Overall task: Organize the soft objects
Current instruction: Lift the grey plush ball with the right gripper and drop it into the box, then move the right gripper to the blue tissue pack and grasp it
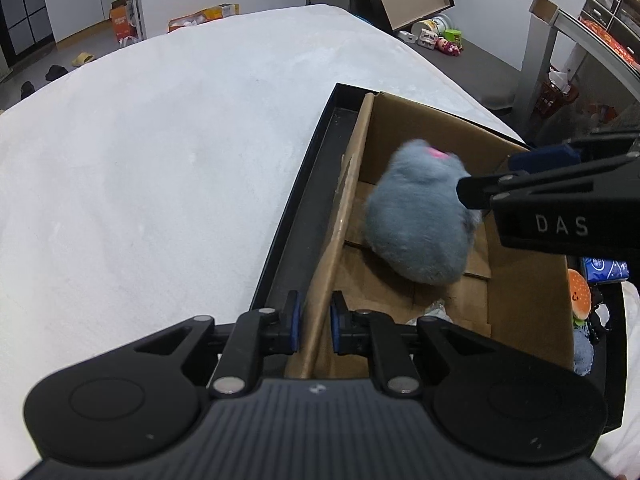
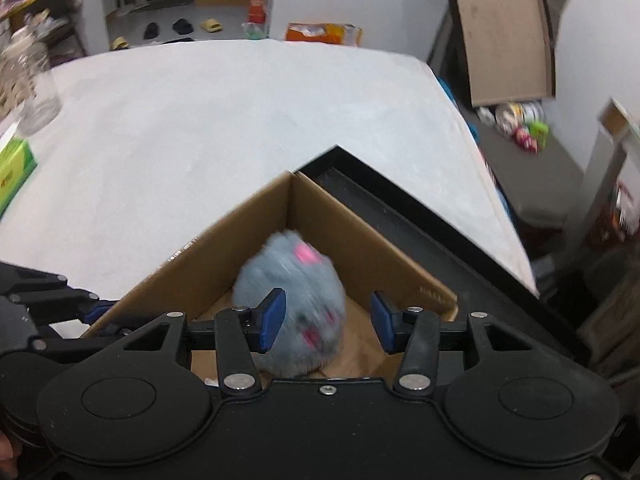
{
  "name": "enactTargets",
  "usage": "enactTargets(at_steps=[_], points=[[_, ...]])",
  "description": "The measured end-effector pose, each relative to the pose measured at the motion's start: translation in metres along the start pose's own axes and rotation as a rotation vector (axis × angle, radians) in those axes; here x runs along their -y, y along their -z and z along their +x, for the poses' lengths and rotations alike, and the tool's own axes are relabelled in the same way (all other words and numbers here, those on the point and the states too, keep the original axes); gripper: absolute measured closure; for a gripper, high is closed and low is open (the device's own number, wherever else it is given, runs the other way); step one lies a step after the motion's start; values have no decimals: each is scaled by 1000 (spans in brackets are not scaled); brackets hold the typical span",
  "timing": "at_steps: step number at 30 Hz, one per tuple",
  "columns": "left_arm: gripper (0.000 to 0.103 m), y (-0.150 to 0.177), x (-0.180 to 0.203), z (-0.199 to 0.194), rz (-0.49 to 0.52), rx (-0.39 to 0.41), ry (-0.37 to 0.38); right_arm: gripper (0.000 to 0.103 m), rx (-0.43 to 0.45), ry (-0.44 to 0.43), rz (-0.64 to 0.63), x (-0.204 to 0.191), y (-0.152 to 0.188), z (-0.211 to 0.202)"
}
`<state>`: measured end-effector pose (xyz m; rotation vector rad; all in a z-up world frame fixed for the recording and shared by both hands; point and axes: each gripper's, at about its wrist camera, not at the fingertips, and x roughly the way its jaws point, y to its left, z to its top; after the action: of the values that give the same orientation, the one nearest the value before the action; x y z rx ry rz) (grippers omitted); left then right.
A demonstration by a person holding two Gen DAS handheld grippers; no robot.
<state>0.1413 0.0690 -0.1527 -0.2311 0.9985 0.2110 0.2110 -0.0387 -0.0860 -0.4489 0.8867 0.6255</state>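
Note:
A grey plush toy (image 1: 420, 220) with pink patches lies blurred inside a cardboard box (image 1: 520, 292); it also shows in the right wrist view (image 2: 292, 300). My right gripper (image 2: 326, 322) is open above the box (image 2: 208, 264), its blue pads apart on either side of the plush without holding it. It shows in the left wrist view (image 1: 500, 176) at the box's far right. My left gripper (image 1: 314, 322) straddles the box's left wall, pads shut on the cardboard. The box sits in a black tray (image 1: 296, 216).
A white table (image 1: 160, 160) spreads left and ahead. A burger plush (image 1: 580, 294) and a blue packet (image 1: 604, 270) lie right of the box. A clear jar (image 2: 34, 92) and a green box (image 2: 14, 168) stand at the table's left edge.

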Motion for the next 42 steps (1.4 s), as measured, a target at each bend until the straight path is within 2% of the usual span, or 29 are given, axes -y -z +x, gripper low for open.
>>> enactTargets(at_steps=[8, 13, 15, 17, 20, 22, 26, 32, 39, 42], points=[[86, 2, 7, -3, 31, 11, -19, 54, 19, 3, 38, 11, 7, -24], [84, 3, 14, -5, 57, 18, -44, 45, 34, 25, 57, 25, 17, -43], [78, 2, 15, -6, 66, 20, -54, 43, 39, 35, 74, 34, 21, -47], [66, 2, 17, -7, 72, 20, -57, 40, 40, 48, 97, 44, 27, -52], [54, 0, 18, -11, 73, 30, -44, 31, 44, 69, 143, 60, 34, -57], [48, 0, 19, -13, 73, 37, -51, 23, 52, 85, 170, 70, 39, -59], [41, -1, 25, -16, 93, 42, -74, 17, 56, 105, 252, 93, 53, -58], [34, -2, 38, -17, 146, 43, -115, 13, 53, 132, 363, 119, 73, -48], [33, -6, 49, -14, 169, 31, -161, 7, 49, 147, 474, 147, 98, -42], [32, -7, 54, -13, 186, 28, -172, 1, 55, 169, 512, 159, 105, -39]])
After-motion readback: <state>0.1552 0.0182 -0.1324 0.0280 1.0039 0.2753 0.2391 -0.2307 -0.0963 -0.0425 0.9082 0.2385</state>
